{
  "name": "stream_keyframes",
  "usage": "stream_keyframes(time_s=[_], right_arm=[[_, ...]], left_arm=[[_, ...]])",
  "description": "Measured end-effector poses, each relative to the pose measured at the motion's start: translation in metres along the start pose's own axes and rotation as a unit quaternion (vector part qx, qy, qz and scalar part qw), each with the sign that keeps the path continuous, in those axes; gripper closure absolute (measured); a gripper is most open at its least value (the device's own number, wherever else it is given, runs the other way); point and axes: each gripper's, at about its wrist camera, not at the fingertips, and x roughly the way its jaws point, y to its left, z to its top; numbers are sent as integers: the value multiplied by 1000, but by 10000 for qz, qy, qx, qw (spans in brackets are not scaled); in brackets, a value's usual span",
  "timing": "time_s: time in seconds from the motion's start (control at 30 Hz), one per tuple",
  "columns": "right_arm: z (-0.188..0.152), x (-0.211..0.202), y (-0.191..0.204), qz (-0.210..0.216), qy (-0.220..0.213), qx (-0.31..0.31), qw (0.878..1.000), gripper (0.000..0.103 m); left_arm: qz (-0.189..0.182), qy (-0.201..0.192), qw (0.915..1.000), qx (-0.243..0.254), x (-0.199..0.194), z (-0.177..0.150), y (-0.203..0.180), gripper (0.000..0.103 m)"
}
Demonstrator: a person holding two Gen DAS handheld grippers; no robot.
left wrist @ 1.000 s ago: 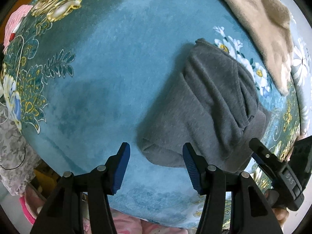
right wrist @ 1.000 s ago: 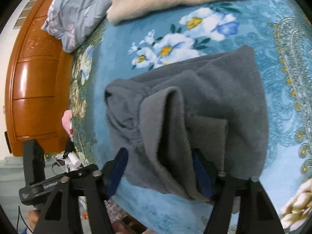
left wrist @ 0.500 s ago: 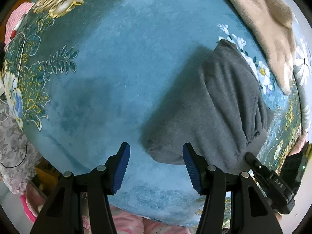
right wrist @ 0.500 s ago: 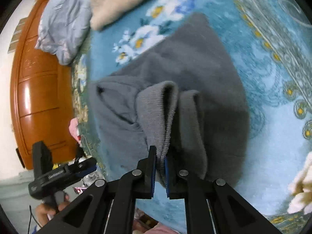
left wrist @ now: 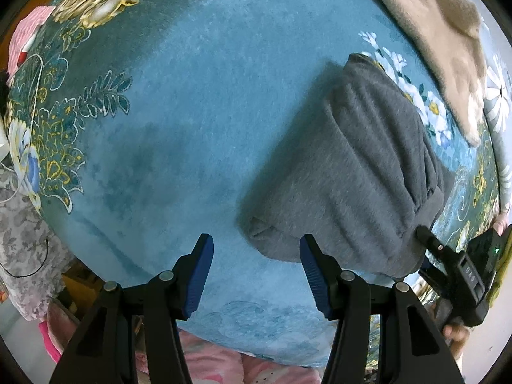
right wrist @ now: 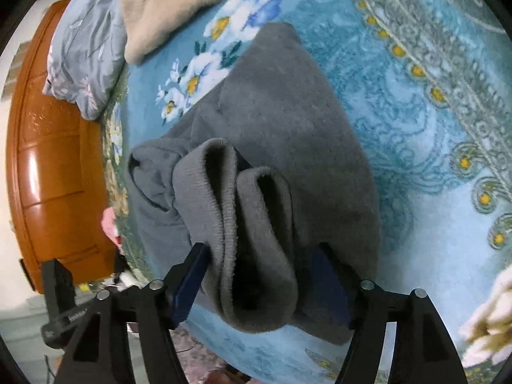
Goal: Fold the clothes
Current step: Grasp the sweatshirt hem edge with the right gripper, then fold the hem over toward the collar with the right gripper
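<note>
Blanket (right wrist: 432,224) unchanged; right gripper (right wrist: 259,281), pinched before, opening around sweater (right wrist: 288,121).

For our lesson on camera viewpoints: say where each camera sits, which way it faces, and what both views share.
Left wrist: sits on the left gripper, looks steeply down at the blue blanket; its open fingers hold nothing; a hand shows lower right.
Right wrist: sits on the right gripper, looks down; its fingers are opening around the ribbed cuff.
Shared: grey sweater, beige garment, blanket.
</note>
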Motion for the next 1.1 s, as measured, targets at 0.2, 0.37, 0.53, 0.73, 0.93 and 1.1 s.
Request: stream_keyframes(time_s=[0.2, 0.37, 0.53, 0.73, 0.93, 1.1], right_arm=[[7, 13, 3, 309, 208, -194, 9991, 29], [7, 14, 1, 274, 115, -12, 9996, 29], [2, 7, 12, 191, 0, -31, 9998, 36], [-7, -7, 34, 74, -170, -350, 9992, 83], [-8, -32, 70, 370, -365, -835, 9952, 86], [-7, -71, 81, 523, -527, -1113, 9910, 87]], left_arm=[[70, 67, 9999, -88, 5, -1, 6, 46], [-23, 48, 9999, -124, 4, -1, 3, 46], [-49, 19, 10000, -81, 3, 0, -3, 46], [-83, -2, 10000, -41, 3, -2, -9, 46], [-125, -147, 9998, 58, -5, -1, -11, 46], [-247, -131, 9994, -178, 0, 3, -17, 46]])
